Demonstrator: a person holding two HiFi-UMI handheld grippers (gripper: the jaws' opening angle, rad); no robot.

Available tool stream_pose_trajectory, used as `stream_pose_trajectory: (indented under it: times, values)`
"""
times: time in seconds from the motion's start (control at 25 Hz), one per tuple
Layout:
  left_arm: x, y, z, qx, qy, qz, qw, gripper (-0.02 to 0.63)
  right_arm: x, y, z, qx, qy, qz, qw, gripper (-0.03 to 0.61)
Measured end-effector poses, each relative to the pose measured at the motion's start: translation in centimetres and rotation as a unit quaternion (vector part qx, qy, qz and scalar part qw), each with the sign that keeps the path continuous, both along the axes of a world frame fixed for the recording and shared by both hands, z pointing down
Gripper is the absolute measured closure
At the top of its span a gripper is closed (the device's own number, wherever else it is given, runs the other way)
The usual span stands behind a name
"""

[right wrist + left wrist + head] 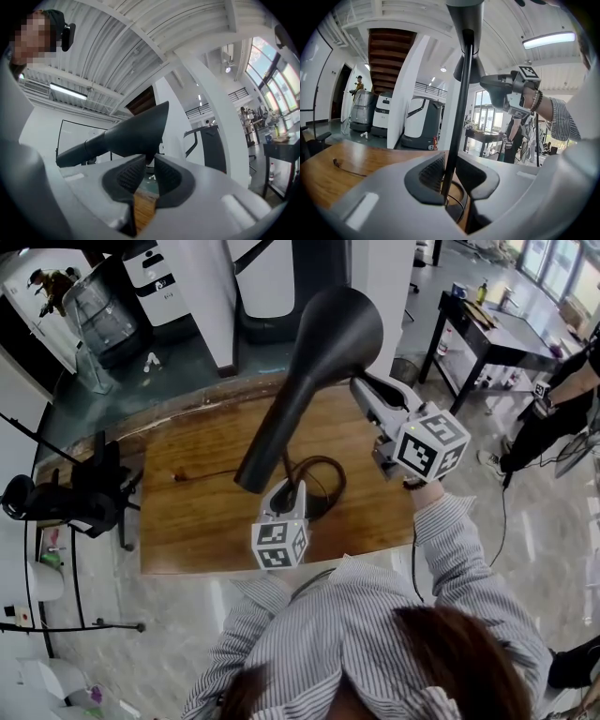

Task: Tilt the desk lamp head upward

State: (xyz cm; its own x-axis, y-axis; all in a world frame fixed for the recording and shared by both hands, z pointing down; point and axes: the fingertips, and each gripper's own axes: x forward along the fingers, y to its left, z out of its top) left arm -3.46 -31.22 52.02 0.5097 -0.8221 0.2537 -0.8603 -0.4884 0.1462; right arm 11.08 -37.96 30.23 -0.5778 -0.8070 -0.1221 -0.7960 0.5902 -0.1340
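A black desk lamp stands on the wooden desk (202, 502). Its long cone-shaped head (319, 362) slopes up and away from me, wide mouth at the far end. My left gripper (287, 495) is low by the lamp's base, and in the left gripper view this gripper (449, 180) is shut on the thin black pole (458, 112). My right gripper (363, 390) reaches in from the right to the mouth of the head. In the right gripper view that gripper (150, 169) pinches the lower rim of the lamp head (126, 133).
The lamp's black cable (323, 474) loops on the desk behind the base. An office chair (89, 493) stands left of the desk. A dark side table (497, 334) and a person in black (562, 399) are at the right. Large machines (103, 310) stand beyond the desk.
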Motion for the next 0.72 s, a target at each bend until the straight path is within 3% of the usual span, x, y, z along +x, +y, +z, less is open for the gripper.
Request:
stream_pose_trajectory:
  times: [0.72]
  values:
    - [0.4, -0.4, 0.5, -0.004, -0.014, 0.002, 0.9999, 0.549, 0.3, 2.0, -4.7, 0.116, 0.112, 0.037, 0.986, 0.523]
